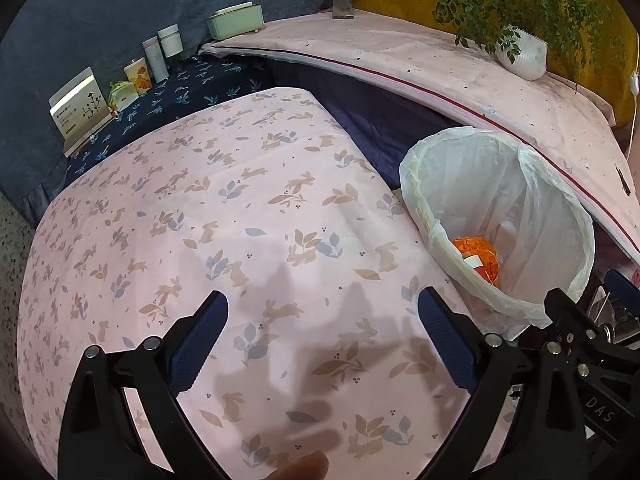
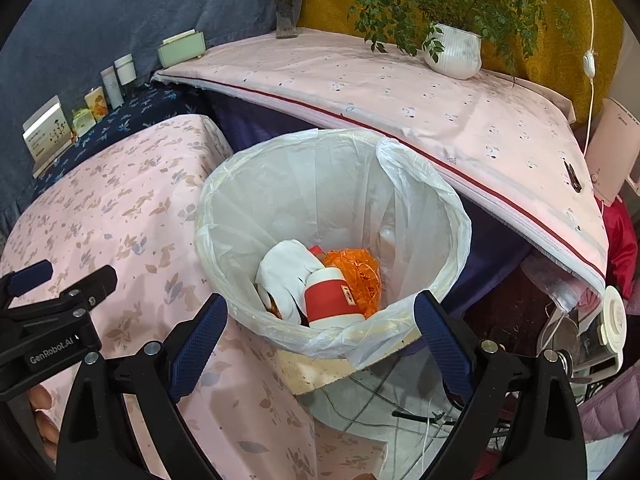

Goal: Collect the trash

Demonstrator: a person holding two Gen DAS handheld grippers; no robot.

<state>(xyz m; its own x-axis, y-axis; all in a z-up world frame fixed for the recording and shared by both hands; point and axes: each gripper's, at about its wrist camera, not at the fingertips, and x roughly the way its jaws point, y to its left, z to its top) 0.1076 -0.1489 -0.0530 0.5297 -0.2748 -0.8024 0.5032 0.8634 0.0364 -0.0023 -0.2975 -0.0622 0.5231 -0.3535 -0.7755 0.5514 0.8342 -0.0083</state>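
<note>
A trash bin lined with a white plastic bag (image 2: 424, 208) stands beside the pink rabbit-print table (image 2: 120, 216). Inside lie a red and white cup (image 2: 328, 300), crumpled white paper (image 2: 288, 268) and an orange plastic bag (image 2: 356, 272). My right gripper (image 2: 320, 316) is open and empty, just above the bin's near rim. My left gripper (image 1: 322, 312) is open and empty above the pink table (image 1: 200, 220), left of the bin (image 1: 460, 184). The orange bag (image 1: 478, 252) also shows in the left wrist view. The left gripper's body (image 2: 52, 312) shows in the right wrist view.
A second pink-covered table (image 2: 400, 92) stands behind the bin with a white plant pot (image 2: 454, 54) and a glass vase (image 2: 287, 16). Boxes and jars (image 1: 120, 80) line a dark blue cloth at the back left. Cables and appliances (image 2: 592, 332) crowd the floor at right.
</note>
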